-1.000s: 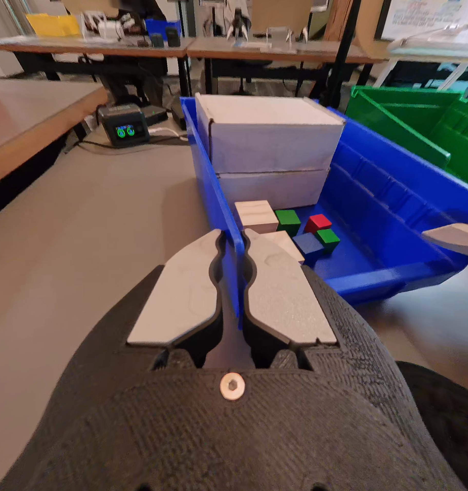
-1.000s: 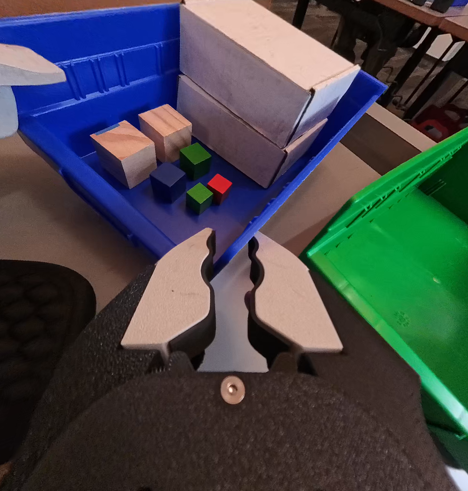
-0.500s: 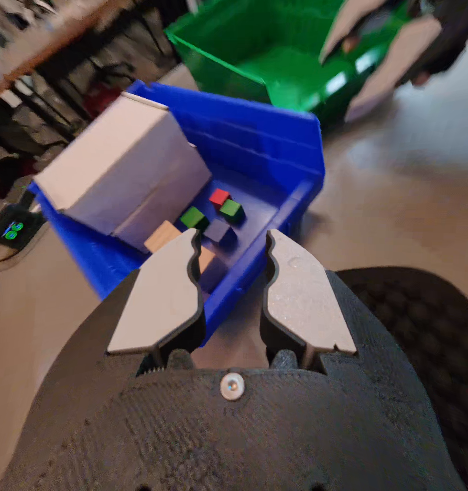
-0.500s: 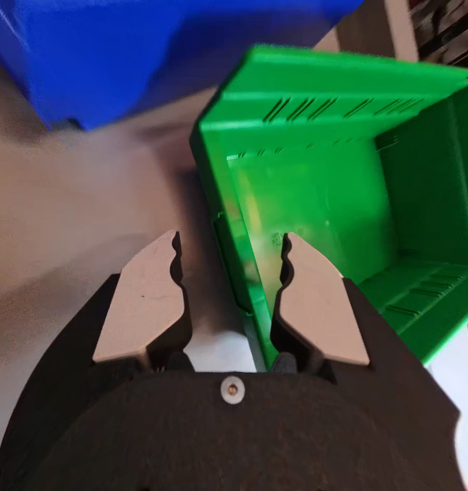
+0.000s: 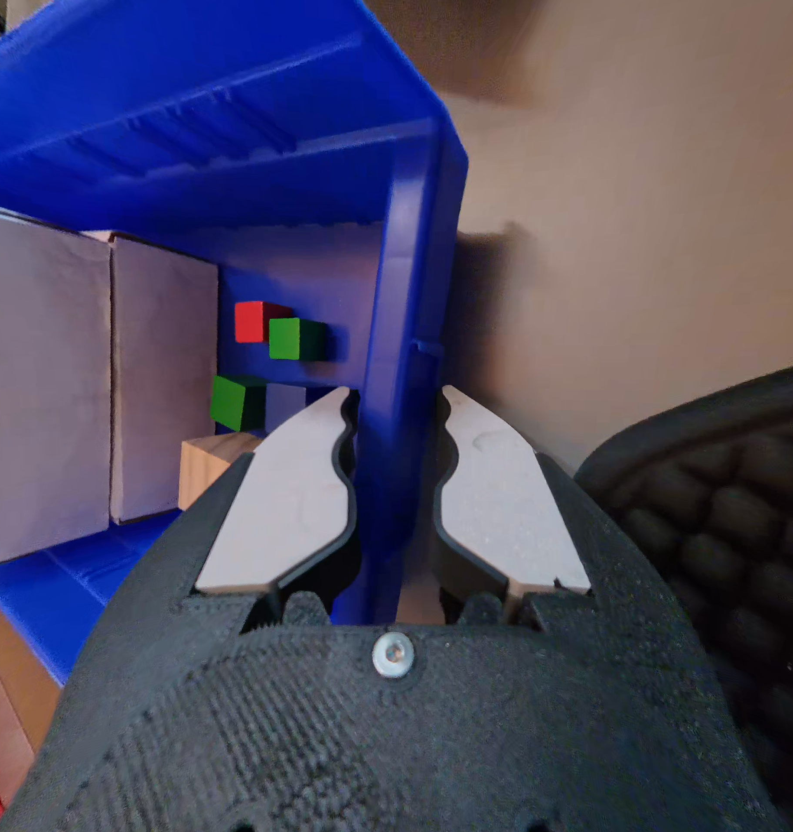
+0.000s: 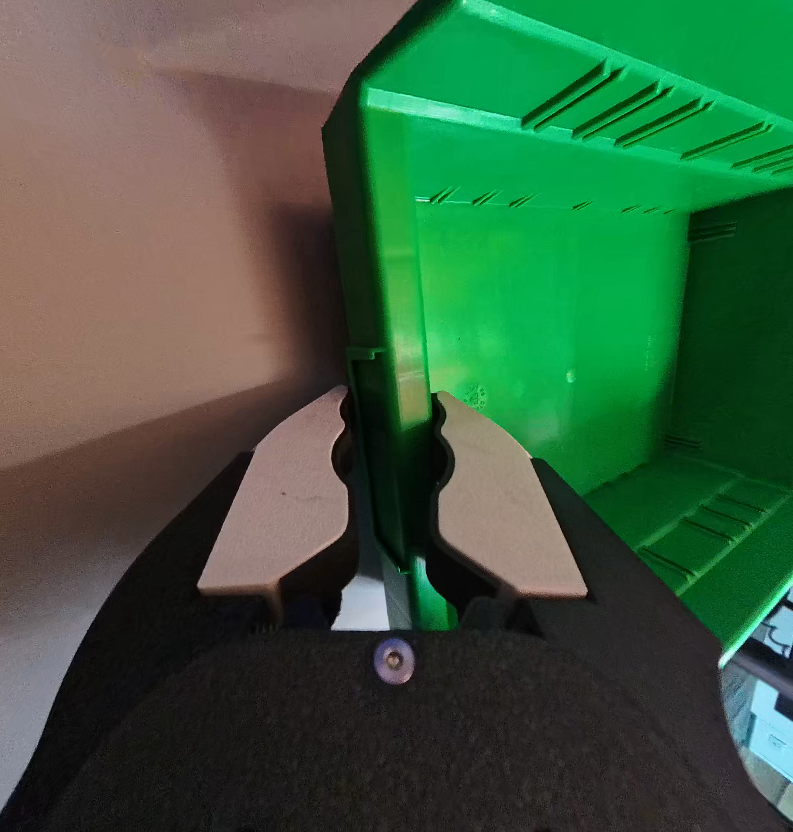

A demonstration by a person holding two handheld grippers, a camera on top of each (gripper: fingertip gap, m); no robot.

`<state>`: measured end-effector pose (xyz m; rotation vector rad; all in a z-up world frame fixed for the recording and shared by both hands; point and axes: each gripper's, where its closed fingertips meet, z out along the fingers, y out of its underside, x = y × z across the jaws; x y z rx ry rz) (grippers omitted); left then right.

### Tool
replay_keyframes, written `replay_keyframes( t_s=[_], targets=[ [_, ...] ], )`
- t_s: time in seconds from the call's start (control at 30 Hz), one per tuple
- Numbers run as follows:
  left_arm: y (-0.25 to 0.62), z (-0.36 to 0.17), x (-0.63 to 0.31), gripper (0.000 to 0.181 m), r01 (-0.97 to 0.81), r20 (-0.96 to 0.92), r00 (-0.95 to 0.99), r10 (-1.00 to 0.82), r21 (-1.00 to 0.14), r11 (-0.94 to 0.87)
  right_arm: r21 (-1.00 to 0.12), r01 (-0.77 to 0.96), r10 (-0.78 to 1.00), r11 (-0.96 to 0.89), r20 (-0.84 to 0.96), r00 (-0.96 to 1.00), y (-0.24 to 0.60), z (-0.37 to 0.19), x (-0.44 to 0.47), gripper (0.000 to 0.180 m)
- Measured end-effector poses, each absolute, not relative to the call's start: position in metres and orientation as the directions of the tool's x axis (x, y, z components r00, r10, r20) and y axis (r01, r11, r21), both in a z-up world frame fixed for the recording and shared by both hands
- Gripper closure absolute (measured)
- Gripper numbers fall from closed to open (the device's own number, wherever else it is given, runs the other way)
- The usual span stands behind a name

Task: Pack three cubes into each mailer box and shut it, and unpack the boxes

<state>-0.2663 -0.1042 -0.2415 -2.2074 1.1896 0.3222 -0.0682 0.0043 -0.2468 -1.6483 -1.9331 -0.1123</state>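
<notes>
In the left wrist view my left gripper straddles the front wall of the blue bin, one finger inside and one outside, both pressed against it. Inside the bin lie two stacked white mailer boxes, shut, a red cube, two green cubes, a dark blue cube and a wooden block. In the right wrist view my right gripper is closed the same way on the front wall of the green bin, which holds nothing.
A black honeycomb mat lies on the tan table just right of the blue bin. Tan table surface stretches left of the green bin. The table edge and clutter beyond it show at the lower right of the right wrist view.
Both grippers let go of the blue bin's side walls, opened and swung round. The left has closed on the blue bin's front wall, the right on the green bin's front wall.
</notes>
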Motion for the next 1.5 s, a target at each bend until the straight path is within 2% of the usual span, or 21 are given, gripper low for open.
replay_keyframes(
  t_s=[0.17, 0.33, 0.63, 1.13, 1.2, 1.3, 1.4, 1.5],
  targets=[
    [-0.085, -0.242, -0.27, 0.152, -0.802, -0.476, 0.591, -0.651, -0.434, -0.411, -0.309, 0.936, 0.873, 0.171, 0.487, 0.001, 0.0, -0.247, -0.01, 0.148],
    [-0.068, -0.242, -0.281, 0.152, -0.805, -0.479, 0.587, -0.653, -0.435, -0.404, -0.305, 0.949, 0.865, 0.082, 0.494, 0.084, 0.012, -0.248, 0.057, 0.148],
    [-0.029, -0.243, -0.298, 0.152, -0.831, -0.467, 0.535, -0.704, -0.44, -0.34, -0.263, 0.965, 0.86, 0.015, 0.496, 0.121, 0.048, -0.248, 0.149, 0.149],
    [0.027, -0.242, -0.312, 0.151, -0.826, -0.49, 0.543, -0.682, -0.459, -0.328, -0.271, 0.963, 0.857, 0.007, 0.498, 0.134, 0.102, -0.248, 0.187, 0.148],
    [0.029, -0.234, -0.308, 0.144, -0.785, -0.495, 0.595, -0.633, -0.526, -0.327, -0.346, 0.938, 0.849, -0.013, 0.492, 0.193, 0.099, -0.241, 0.181, 0.139],
    [0.027, -0.209, -0.299, 0.133, -0.637, -0.42, 0.733, -0.535, -0.699, -0.325, -0.545, 0.837, 0.824, -0.046, 0.452, 0.34, 0.092, -0.214, 0.164, 0.125],
    [0.021, -0.176, -0.29, 0.124, -0.41, -0.274, 0.872, -0.406, -0.862, -0.299, -0.745, 0.665, 0.762, -0.06, 0.395, 0.512, 0.085, -0.176, 0.149, 0.122],
    [0.008, -0.15, -0.283, 0.12, -0.161, -0.08, 0.952, -0.294, -0.952, -0.261, -0.878, 0.471, 0.641, -0.087, 0.312, 0.701, 0.08, -0.146, 0.153, 0.123]
  ],
)
